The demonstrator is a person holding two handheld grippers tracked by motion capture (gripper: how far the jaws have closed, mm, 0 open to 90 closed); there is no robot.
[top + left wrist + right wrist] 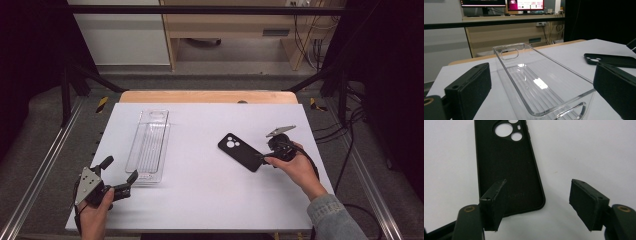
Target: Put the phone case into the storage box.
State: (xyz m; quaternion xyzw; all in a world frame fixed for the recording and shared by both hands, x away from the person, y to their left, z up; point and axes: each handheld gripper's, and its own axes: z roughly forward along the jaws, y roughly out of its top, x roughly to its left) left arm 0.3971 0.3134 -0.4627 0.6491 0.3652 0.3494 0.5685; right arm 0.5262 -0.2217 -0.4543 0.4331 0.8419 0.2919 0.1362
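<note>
Black silicone, or something like it, is what I am after: the phone case (pixel 241 152) lies flat on the white table (pixel 200 200), right of centre, camera cut-outs at its far end, and it has not left the surface yet. Judging from how things lie, I take the job to be getting that case into the clear plastic bin (pixel 148 145), which stands empty and well apart to the left. So nothing is done so far beyond the approach; the grasp, the lift, the carry across and the drop into the bin are all left.

My right gripper (pixel 537 205) is at the near end of the case. Its jaws stand partly open, with a wide gap between them. In the right gripper view one pad hangs over the bottom corner of the case while the other is off to the side over bare table, so the case is not squarely between them and I have no hold on it. Whether the near pad touches the case I cannot tell.

My left gripper (pixel 119 176) waits at the near end of the bin, jaws spread wide, either side of the bin's near wall with its handle cut-out, gripping nothing.
</note>
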